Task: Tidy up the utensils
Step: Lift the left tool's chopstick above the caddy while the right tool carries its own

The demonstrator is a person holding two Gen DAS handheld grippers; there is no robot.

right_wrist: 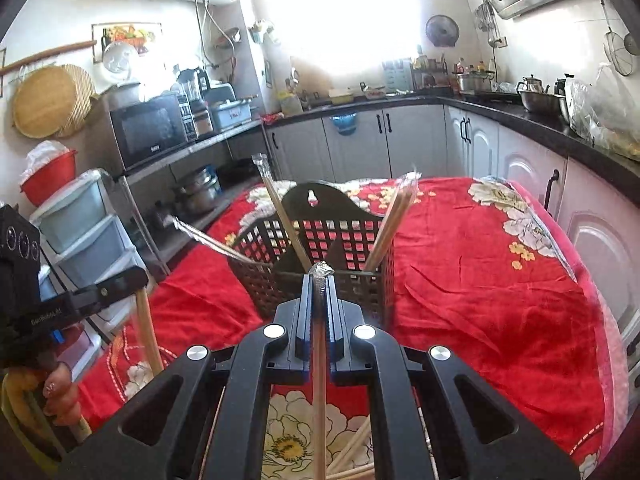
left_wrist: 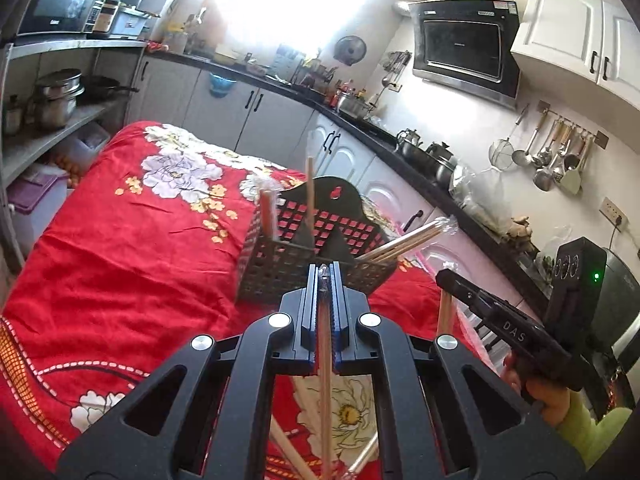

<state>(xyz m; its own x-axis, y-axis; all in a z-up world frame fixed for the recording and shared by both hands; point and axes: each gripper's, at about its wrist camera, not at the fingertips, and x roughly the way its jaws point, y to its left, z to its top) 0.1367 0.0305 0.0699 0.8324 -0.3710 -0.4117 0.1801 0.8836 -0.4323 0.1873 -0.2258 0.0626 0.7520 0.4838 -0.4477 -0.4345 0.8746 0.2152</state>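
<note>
Both your tools are loaded. The left gripper [left_wrist: 329, 270] is clamped on a wrapped pair of chopsticks [left_wrist: 325, 376] that runs up between its jaws, the plastic tip poking out just past the fingertips. The right gripper [right_wrist: 320, 276] pinches another wrapped chopstick pair [right_wrist: 319, 368] the same way. The black lattice utensil basket [right_wrist: 320, 256] stands on the red floral cloth [right_wrist: 480, 300] just ahead of both tools, and it already carries several wrapped pairs [right_wrist: 394, 224] leaning out against its rim. More loose chopsticks [right_wrist: 352, 456] lie on the cloth under your hands.

Take one side at a time, so the tools do not crowd each other over the opening. Lift the stick's lower end clear of the near rim, bring it over a free compartment, then tip it towards upright before you let go. Release low, inside the walls. The basket looks light, so avoid pushing on its wall or on the leaning pairs.
</note>
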